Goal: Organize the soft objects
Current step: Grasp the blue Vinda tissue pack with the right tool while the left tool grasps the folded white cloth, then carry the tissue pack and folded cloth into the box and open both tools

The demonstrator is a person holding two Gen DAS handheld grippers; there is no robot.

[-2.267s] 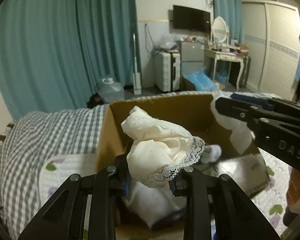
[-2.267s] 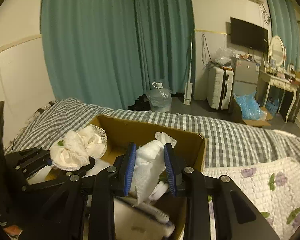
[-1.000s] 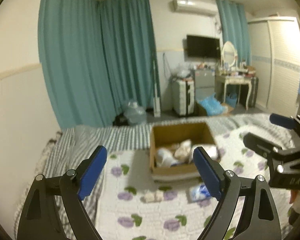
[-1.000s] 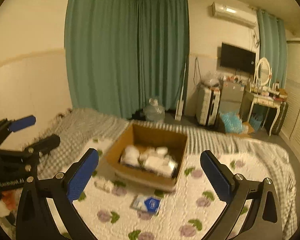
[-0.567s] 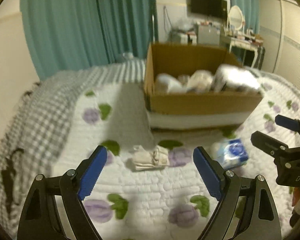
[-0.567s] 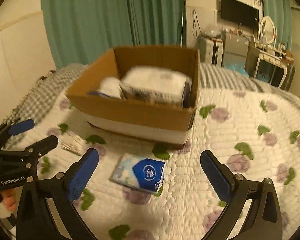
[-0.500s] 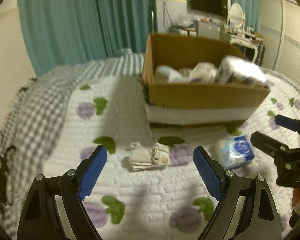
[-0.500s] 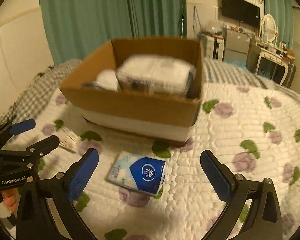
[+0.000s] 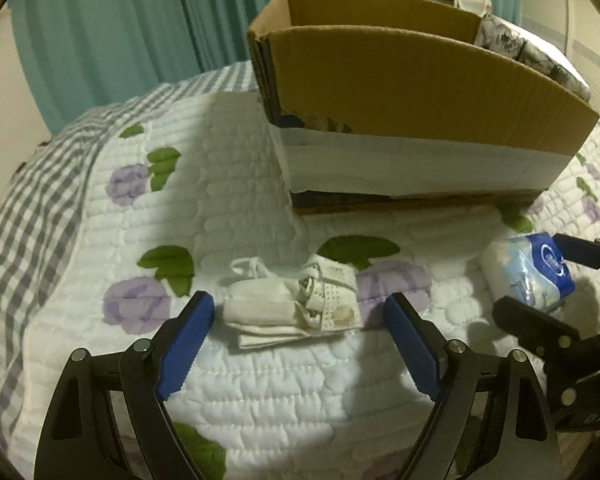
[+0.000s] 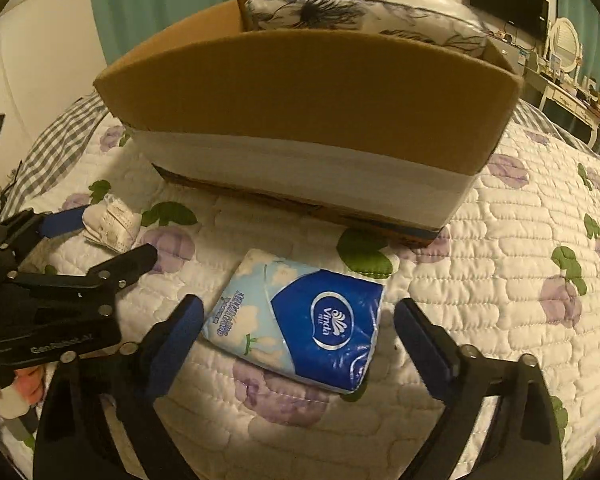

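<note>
Because the folded white cloth bundle [image 9: 292, 314] is soft and light, it will crush under the pads; I judge a hold across its thicker middle is best, as loose straps can slip out. It lies on the bed quilt [image 9: 260, 400], in front of the left corner of the cardboard box [image 9: 400, 92], between the open jaws of the left tool [image 9: 296, 344], untouched. The tissue pack [image 10: 300, 316] has slippery wrap and gives a little; take it across its short sides. It lies before the box, inside the right tool [image 10: 298, 344], whose jaws were just closing but do not touch it.

"Vinda" on blue tissue pack [image 10: 300, 320]; "GenRobot.AI" on left gripper [image 10: 100, 248] body.
</note>
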